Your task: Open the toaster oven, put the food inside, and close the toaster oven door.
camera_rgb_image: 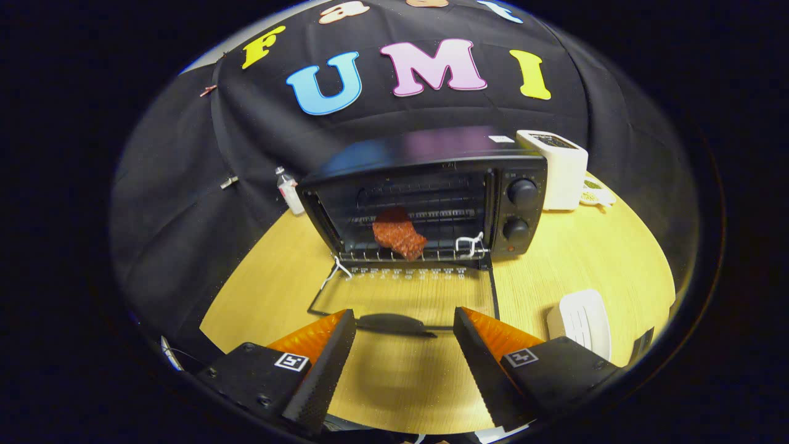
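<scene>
Black toaster oven (431,197) on wooden worktop (585,259), glass door (407,296) folded down, reddish-brown food piece (399,239) on rack; claw (404,336) apart, empty; door's stiff dark handle (394,324) likely best hold.

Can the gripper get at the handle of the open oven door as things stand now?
Probably yes. The gripper is open and holds nothing, and the door handle lies just ahead, between its fingers, with nothing in between. The food already sits on the rack.
</scene>
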Available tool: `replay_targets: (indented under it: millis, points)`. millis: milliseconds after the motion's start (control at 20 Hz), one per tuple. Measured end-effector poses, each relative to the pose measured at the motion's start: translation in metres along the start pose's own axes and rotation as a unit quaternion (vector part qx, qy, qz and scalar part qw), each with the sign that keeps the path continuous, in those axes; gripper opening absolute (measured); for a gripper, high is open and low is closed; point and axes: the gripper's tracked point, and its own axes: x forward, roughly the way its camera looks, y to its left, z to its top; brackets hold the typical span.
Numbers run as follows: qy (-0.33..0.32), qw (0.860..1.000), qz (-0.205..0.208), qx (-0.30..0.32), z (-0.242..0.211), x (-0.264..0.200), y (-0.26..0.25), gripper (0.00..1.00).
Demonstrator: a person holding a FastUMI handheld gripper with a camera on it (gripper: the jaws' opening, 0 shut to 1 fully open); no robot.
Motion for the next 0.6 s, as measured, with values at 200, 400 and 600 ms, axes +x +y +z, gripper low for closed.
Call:
replay_targets:
  millis: [200, 400, 600]
  points:
    - [0.047, 0.998, -0.029, -0.028, -0.043, 0.013, -0.001, 0.99]
    - [0.071, 0.995, -0.054, -0.041, -0.069, 0.037, 0.005, 0.99]
    - [0.070, 0.994, -0.087, -0.012, -0.069, 0.058, 0.004, 0.99]
